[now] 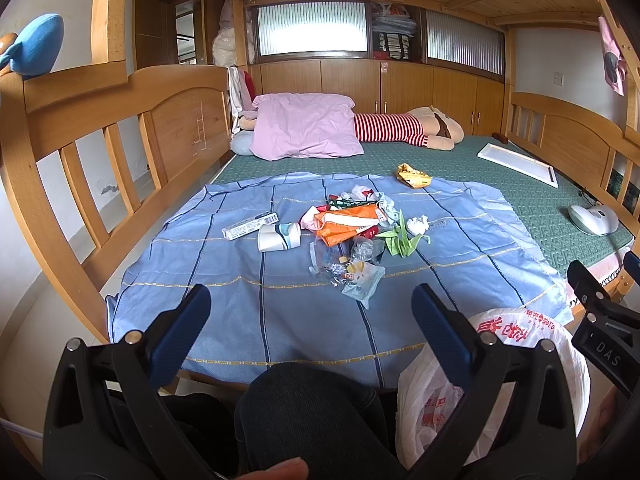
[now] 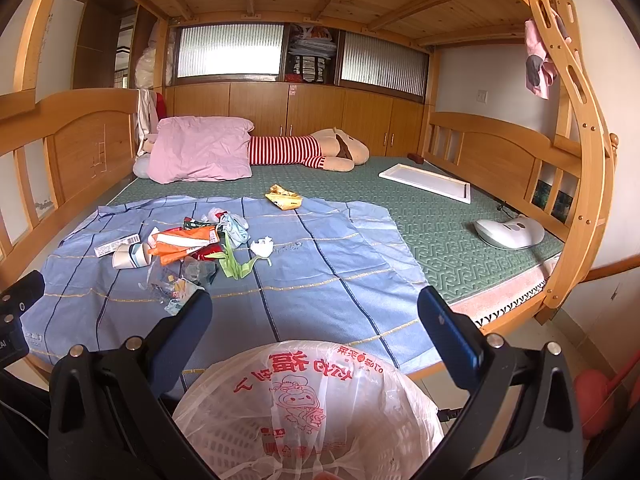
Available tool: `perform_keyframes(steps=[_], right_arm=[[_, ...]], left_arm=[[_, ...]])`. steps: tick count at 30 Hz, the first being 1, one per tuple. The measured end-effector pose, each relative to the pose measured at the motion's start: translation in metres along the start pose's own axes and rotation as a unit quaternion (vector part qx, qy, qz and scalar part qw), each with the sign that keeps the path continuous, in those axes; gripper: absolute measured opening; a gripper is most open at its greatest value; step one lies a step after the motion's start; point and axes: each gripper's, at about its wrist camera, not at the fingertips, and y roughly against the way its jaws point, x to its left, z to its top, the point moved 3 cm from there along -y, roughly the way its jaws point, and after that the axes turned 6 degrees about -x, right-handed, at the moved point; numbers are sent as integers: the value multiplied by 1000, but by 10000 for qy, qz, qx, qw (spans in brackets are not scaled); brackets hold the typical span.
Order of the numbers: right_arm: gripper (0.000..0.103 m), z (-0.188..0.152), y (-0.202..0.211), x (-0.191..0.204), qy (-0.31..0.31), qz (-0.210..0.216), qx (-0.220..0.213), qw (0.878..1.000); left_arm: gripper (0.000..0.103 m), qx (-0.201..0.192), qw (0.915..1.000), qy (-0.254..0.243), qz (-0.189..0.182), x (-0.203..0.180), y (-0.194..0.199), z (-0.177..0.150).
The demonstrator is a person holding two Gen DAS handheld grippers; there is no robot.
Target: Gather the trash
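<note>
Nearest to the cameras, the left gripper [image 1: 310, 328] and the right gripper [image 2: 314, 334] both stand with their blue-padded jaws spread fully wide and nothing between them. Under the right gripper sits a white plastic mesh basket lined with a thin white plastic bag printed in red [image 2: 304, 392]; in the left wrist view that same bag shows at the lower right, beside the person's knee in dark trousers [image 1: 316, 412].

Beyond the basket, a light blue cloth with dark stripes [image 1: 280, 304] lies spread over the near part of the bed. The trash sits in a loose heap around the cloth's middle: a crumpled clear plastic wrapper [image 1: 362, 278] at the heap's near edge, a white paper cup lying on its side [image 1: 278, 236] and a long white carton [image 1: 250, 226] to the left, an orange foil packet [image 1: 346, 224] in the centre, and a folded green paper piece [image 1: 400, 238] with a white crumpled tissue [image 1: 418, 224] to the right. A yellow crumpled snack wrapper [image 1: 414, 176] lies apart at the cloth's far edge.

Past the cloth, on the green woven mat [image 1: 460, 160], are a white oval device [image 1: 594, 218], a flat white board [image 1: 518, 162], a pink pillow [image 1: 306, 126] and a plush toy in red-and-white stripes [image 1: 400, 128].
</note>
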Motion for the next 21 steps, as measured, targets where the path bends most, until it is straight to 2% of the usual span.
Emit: perform_keyframes(steps=[21], right_arm=[[100, -7, -1, 1, -5, 9, 31, 10000]], left_arm=[[100, 15, 10000, 0, -7, -4, 0, -5]])
